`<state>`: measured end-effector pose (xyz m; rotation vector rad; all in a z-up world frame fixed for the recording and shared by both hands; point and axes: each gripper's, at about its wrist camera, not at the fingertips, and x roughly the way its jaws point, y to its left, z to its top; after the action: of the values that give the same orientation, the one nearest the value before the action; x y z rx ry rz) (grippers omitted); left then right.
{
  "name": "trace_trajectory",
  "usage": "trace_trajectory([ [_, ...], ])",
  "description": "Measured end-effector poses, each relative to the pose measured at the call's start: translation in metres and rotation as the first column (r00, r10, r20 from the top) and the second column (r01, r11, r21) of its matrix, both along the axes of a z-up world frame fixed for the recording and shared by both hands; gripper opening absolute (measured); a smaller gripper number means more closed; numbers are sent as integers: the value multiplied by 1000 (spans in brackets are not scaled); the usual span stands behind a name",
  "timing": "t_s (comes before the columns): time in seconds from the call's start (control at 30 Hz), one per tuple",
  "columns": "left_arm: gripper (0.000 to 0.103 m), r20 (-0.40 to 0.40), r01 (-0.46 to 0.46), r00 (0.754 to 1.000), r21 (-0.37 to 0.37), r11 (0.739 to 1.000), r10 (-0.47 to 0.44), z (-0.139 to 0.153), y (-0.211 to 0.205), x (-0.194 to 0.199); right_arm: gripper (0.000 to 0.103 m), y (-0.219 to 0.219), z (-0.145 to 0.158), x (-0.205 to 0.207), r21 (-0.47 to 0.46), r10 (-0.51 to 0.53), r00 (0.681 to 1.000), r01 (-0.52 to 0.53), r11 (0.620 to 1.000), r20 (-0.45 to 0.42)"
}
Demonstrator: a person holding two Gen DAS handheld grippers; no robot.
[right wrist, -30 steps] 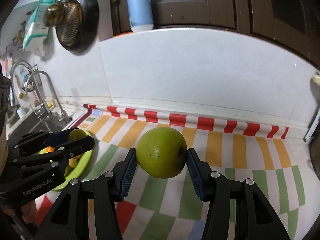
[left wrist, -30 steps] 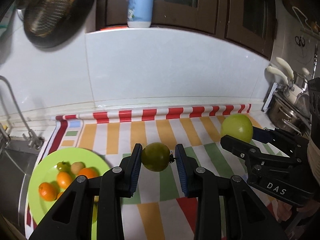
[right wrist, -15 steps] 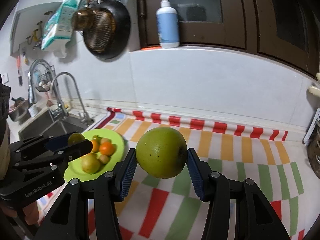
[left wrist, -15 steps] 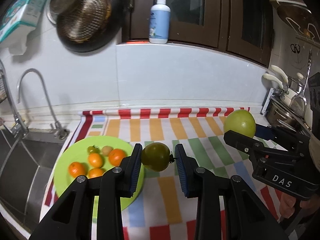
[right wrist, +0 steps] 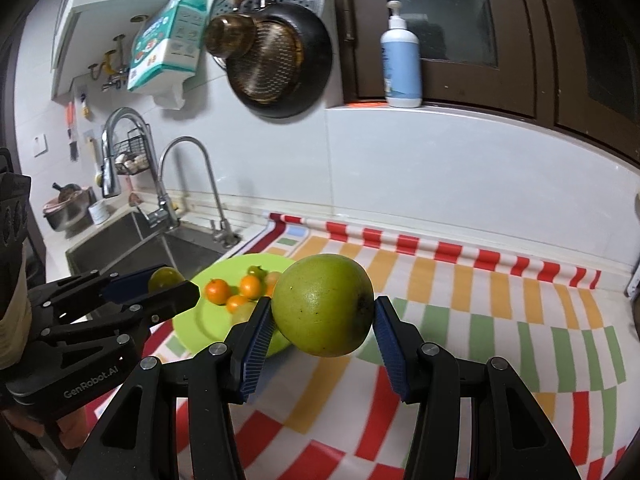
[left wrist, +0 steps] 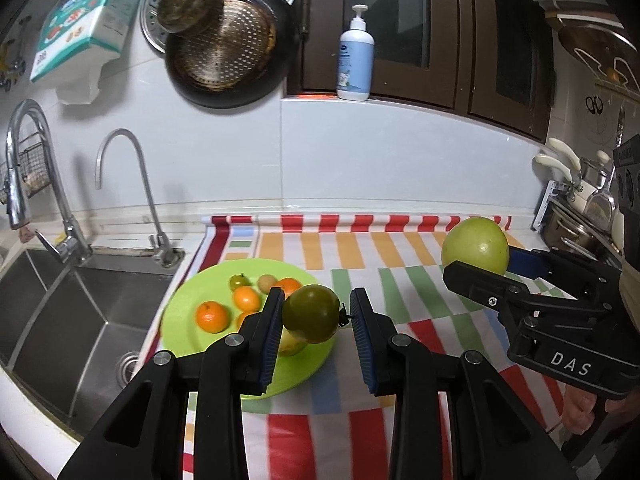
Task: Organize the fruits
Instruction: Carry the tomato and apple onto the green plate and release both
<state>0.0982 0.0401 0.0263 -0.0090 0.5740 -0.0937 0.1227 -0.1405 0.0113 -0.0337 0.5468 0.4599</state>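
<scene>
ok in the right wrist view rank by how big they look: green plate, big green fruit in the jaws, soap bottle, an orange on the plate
1. green plate
2. big green fruit, though it is nearest the camera
3. soap bottle
4. orange

"DAS" on right gripper; "GenRobot.AI" on left gripper

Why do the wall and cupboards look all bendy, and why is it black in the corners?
Both wrist views use a fisheye lens, so straight edges like the cupboards curve and the corners go dark. In the left wrist view the tablecloth looks sharp; in the right wrist view the plate looks slightly smeared.
</scene>
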Motion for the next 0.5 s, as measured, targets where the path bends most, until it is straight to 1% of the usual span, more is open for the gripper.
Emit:
trace_trajectory([
  [0.23,33,-1,-40,999,31,999,40,-3,29,-6,51,28,-3,0,5,41,999,-41,999,1],
  [0.5,33,-42,-69,996,66,995,72,-21,58,0,51,61,-17,10,-14,101,995,-101,995,-23],
])
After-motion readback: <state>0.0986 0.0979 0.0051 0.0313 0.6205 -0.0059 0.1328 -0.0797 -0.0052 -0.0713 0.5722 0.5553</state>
